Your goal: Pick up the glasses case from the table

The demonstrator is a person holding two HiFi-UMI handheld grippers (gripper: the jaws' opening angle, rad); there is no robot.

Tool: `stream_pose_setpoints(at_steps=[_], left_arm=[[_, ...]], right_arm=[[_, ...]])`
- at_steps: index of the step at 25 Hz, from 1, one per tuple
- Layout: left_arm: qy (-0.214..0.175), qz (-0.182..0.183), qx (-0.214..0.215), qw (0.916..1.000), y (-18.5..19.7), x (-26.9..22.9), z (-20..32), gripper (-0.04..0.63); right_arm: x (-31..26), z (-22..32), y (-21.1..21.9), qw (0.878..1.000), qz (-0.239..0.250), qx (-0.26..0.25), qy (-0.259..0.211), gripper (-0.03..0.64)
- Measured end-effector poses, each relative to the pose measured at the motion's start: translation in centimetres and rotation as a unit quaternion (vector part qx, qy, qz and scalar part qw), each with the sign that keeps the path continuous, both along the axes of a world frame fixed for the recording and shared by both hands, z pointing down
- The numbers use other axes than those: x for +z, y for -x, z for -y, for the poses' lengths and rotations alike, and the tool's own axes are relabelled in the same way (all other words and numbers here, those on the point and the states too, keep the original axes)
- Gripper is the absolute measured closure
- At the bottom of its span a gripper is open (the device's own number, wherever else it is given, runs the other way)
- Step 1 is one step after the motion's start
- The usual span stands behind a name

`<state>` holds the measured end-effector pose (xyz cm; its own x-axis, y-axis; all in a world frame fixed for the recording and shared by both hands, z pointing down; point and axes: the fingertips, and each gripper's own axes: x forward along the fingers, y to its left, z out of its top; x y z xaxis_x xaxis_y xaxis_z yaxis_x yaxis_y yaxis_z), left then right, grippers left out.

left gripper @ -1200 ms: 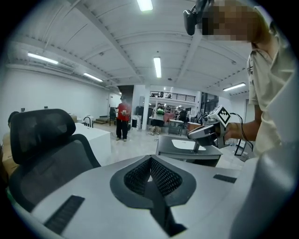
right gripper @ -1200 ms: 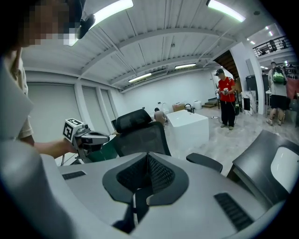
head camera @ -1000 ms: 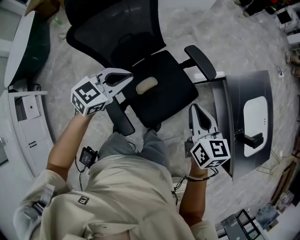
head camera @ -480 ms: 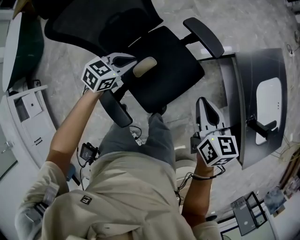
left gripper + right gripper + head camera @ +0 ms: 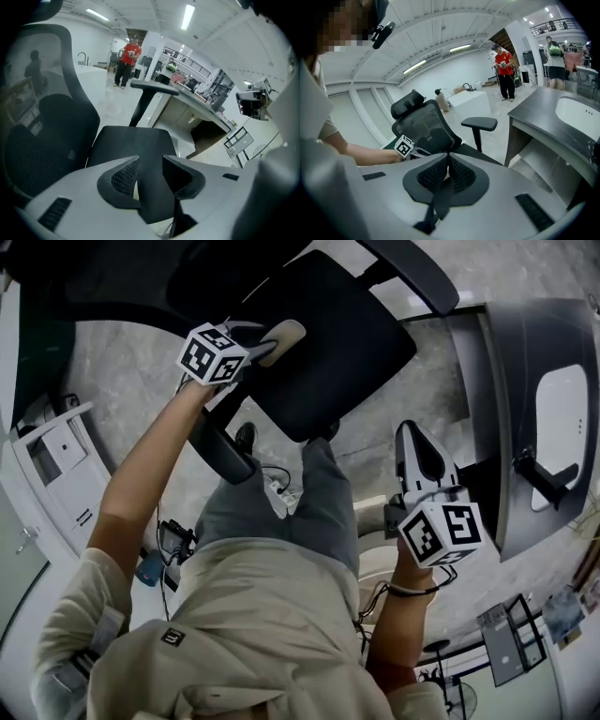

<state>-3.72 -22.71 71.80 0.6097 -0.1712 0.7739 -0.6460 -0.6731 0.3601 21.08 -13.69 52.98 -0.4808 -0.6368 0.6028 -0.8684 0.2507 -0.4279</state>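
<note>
The glasses case (image 5: pixel 284 337), a beige oblong, lies on the black seat (image 5: pixel 328 343) of an office chair, not on a table. My left gripper (image 5: pixel 259 341) reaches down over the seat with its jaw tips at the case's near end. Its jaws have just been opening. In the left gripper view my left gripper (image 5: pixel 150 159) shows a gap with mostly dark seat in it and a pale sliver low down; the pads press on nothing. My right gripper (image 5: pixel 413 434) hangs beside the person's thigh, away from the case. In the right gripper view my right gripper (image 5: pixel 447 168) is shut with nothing between its pads.
A grey desk (image 5: pixel 511 352) stands at the right with a white oval object (image 5: pixel 562 413) and a black stand (image 5: pixel 544 474) on it. The chair's armrests (image 5: pixel 220 451) flank the seat. A white cabinet (image 5: pixel 56 465) is at the left. People stand far off.
My left gripper has dropped from above the chair down to the case, and its jaws have parted. My right gripper has sunk a little and stays shut.
</note>
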Motion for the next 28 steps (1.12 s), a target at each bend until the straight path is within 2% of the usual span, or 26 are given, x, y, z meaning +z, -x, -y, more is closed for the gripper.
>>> stream_pose_setpoints(at_steps=[8, 14, 20, 28], left_arm=[[0.042, 0.054, 0.011, 0.9976, 0.1, 7.7, -0.6, 0.283], [0.064, 0.098, 0.023, 0.9929, 0.3, 12.9, -0.6, 0.214], [0.078, 0.128, 0.036, 0.9881, 0.6, 17.3, -0.8, 0.181], [0.096, 0.149, 0.036, 0.9836, 0.8, 21.5, -0.7, 0.177]], right_arm=[[3.5, -1.4, -1.4, 0.999, -0.001, 0.01, 0.03, 0.592], [5.9, -2.2, -2.5, 0.999, -0.004, 0.019, 0.05, 0.592], [7.7, -2.9, -3.0, 0.998, -0.004, 0.025, 0.065, 0.592], [10.4, -3.3, -3.3, 0.996, -0.005, 0.03, 0.086, 0.592]])
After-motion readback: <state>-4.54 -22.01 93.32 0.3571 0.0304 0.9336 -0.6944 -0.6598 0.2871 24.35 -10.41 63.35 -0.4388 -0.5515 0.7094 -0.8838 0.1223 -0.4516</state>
